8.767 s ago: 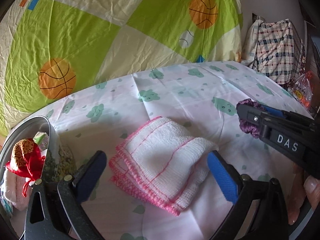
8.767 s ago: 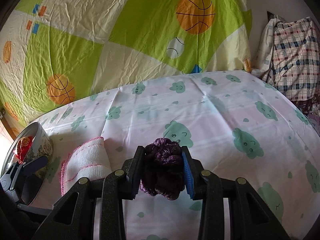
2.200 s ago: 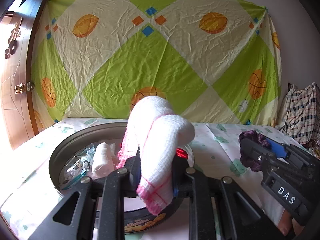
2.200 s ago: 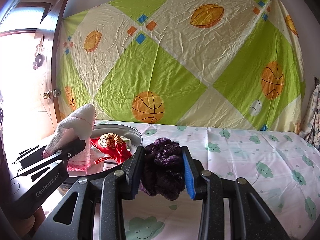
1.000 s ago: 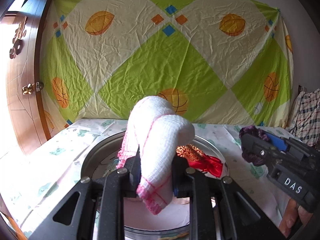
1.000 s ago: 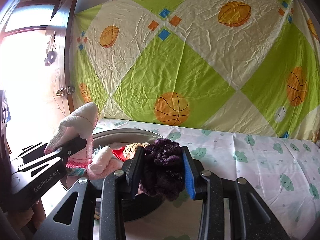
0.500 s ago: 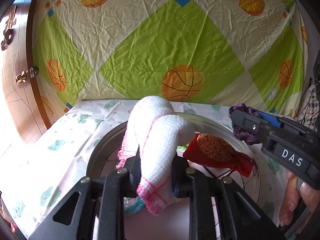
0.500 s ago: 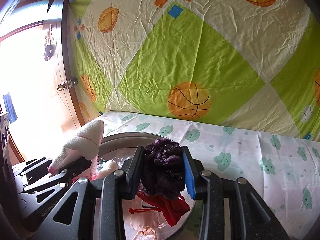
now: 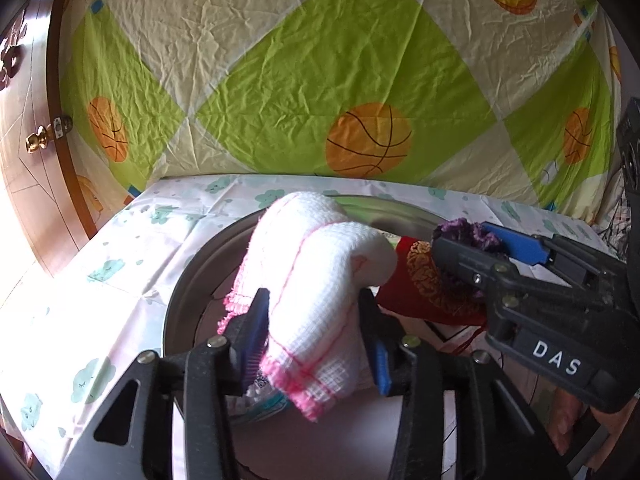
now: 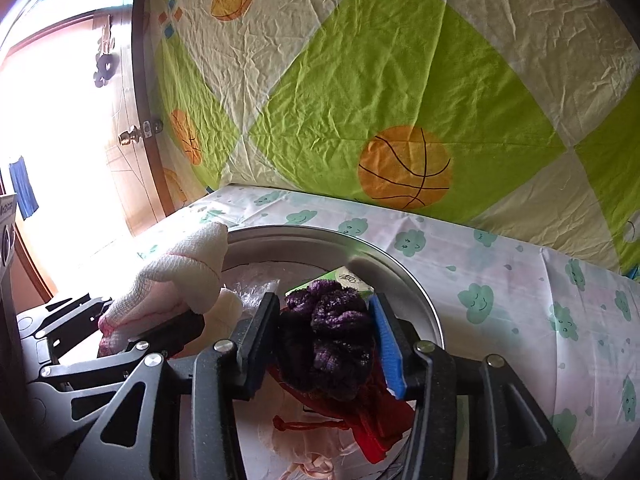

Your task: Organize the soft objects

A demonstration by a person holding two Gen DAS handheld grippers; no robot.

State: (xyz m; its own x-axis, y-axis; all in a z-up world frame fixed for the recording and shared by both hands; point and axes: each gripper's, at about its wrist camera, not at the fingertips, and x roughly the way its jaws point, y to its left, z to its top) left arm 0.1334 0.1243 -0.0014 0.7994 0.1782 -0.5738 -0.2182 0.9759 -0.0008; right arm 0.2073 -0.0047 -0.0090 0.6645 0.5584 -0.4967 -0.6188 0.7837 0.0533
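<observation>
My left gripper is shut on a folded white cloth with pink edging and holds it over the round metal tin. My right gripper is shut on a purple knitted scrunchie, also over the tin. The right gripper shows in the left wrist view, just right of the cloth. The left gripper and its cloth show at the left of the right wrist view. A red and gold pouch lies in the tin below the scrunchie.
The tin stands on a table under a white cloth with green clouds. A green and cream sheet with basketballs hangs behind. A wooden door is at the left. Other soft items and a green packet lie in the tin.
Both grippers have moved closer over the tin and tilted down toward it. Each still grips its item. The right gripper has come nearer the left.
</observation>
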